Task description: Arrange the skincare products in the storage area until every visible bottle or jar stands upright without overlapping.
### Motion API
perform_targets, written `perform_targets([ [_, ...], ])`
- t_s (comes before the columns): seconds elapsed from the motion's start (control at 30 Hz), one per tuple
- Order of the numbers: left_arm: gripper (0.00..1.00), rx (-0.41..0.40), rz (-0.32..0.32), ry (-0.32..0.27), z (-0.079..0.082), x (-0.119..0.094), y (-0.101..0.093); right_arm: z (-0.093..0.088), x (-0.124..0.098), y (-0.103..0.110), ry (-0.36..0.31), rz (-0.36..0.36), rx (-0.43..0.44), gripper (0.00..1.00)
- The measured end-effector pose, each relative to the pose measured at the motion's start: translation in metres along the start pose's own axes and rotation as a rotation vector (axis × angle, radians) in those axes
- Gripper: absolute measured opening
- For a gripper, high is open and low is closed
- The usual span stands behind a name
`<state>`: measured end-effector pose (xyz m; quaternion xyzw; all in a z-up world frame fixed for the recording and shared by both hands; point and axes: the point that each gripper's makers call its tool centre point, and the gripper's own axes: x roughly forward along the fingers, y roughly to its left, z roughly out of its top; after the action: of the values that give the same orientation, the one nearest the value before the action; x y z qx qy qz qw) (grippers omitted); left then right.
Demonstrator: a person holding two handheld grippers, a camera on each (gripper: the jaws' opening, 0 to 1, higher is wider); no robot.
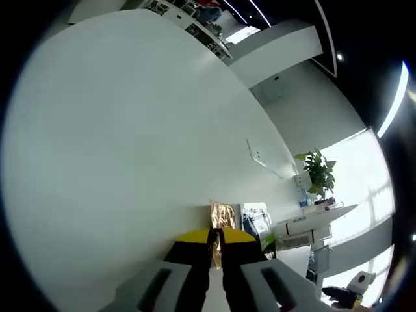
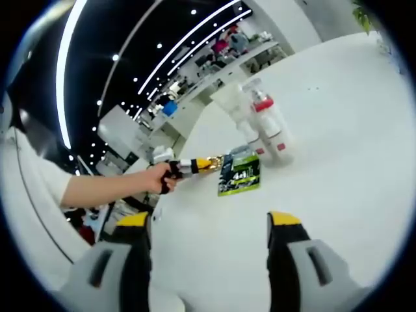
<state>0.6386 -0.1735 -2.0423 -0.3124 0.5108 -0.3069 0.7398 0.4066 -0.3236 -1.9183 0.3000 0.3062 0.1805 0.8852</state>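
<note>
White surface [image 1: 117,130] across left gripper view, tilted by cam roll. Left claw [image 1: 216,244] at bottom w/ yellow-black tips pressed nearly together, pinching a gold-foil packet [image 1: 222,216] that sticks out straight ahead of tips. Blue-white pack [image 1: 255,220] just beside it. Potted plant [image 1: 318,172] far off at surface edge.

Right gripper view: right claw [image 2: 211,227] released, jaws wide apart, nothing between. Ahead: green-black box [image 2: 239,174] lying on surface, left claw [image 2: 209,164] reaching in from the left w/ hand [image 2: 158,178], tips at box's edge. Just behind box, cluster of white bottles [image 2: 268,130], one red-capped, long axes slanting in this view; upright or not: cannot tell given cam tilt. Box and bottles dead ahead of right claw, but left claw nearer, prob. best placed for next adj.
</note>
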Motion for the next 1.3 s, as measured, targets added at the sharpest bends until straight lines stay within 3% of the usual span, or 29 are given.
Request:
perform_targets([
  [0.6,0.14,0.066,0.044,0.009,0.006,-0.006,0.004,-0.001,0.000,0.006,-0.002,0.012,-0.016,0.71],
  [0.97,0.25,0.254,0.139,0.086,0.003,-0.006,0.001,-0.003,-0.005,0.009,-0.006,0.014,-0.025,0.70],
  [1.17,0.38,0.309,0.181,0.070,0.007,-0.016,0.005,-0.003,-0.005,0.012,-0.010,0.022,-0.032,0.70],
  [1.3,0.38,0.356,0.189,0.058,0.005,-0.033,0.007,-0.005,-0.003,0.017,-0.005,0.038,-0.041,0.70],
])
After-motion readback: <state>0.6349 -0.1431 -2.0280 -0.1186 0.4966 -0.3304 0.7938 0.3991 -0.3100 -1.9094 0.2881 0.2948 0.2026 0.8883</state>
